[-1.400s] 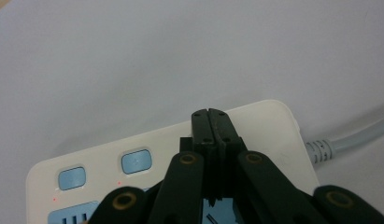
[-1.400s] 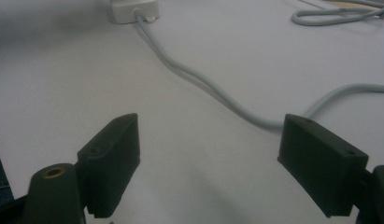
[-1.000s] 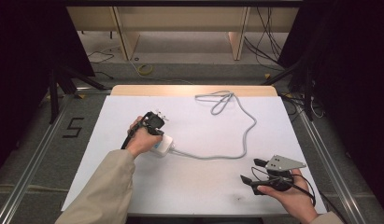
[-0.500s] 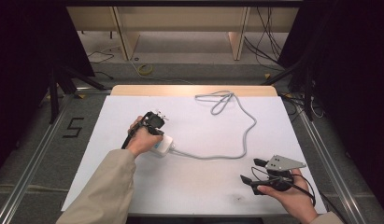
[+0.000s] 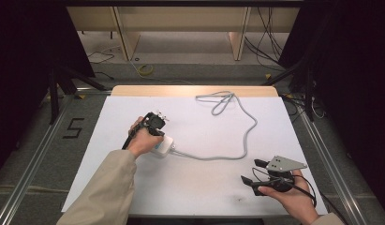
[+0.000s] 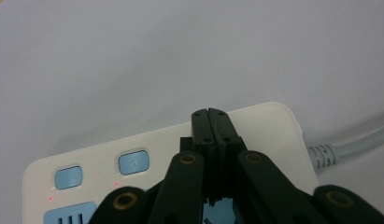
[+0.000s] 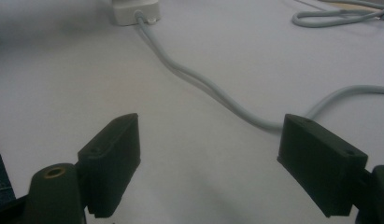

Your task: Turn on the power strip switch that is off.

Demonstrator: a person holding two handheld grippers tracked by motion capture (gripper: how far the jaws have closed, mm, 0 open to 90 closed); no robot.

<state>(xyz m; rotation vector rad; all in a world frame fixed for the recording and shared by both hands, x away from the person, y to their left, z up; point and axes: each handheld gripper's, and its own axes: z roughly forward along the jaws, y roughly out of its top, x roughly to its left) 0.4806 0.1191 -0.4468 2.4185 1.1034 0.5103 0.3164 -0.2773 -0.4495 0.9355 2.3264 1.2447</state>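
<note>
My left gripper (image 6: 212,116) has its jaws pressed together, nothing between them, tips right over the white power strip (image 6: 255,128) beside its blue switch buttons (image 6: 133,162). The strip lies directly under these tongs, left of the table's (image 5: 204,197) centre, its long axis running out toward the grey cable (image 5: 246,136) at its far end. My right gripper (image 7: 208,154) hangs with jaws wide, well apart from the strip, only bare tabletop and cable ahead. I judge the left hand is the one placed to press.

Cream-white power strip (image 6: 171,154) with pale blue buttons (image 6: 133,162) (tiny red lights beside), grey cable (image 5: 246,136), black tongs (image 6: 211,135), white table (image 5: 199,187).
</note>
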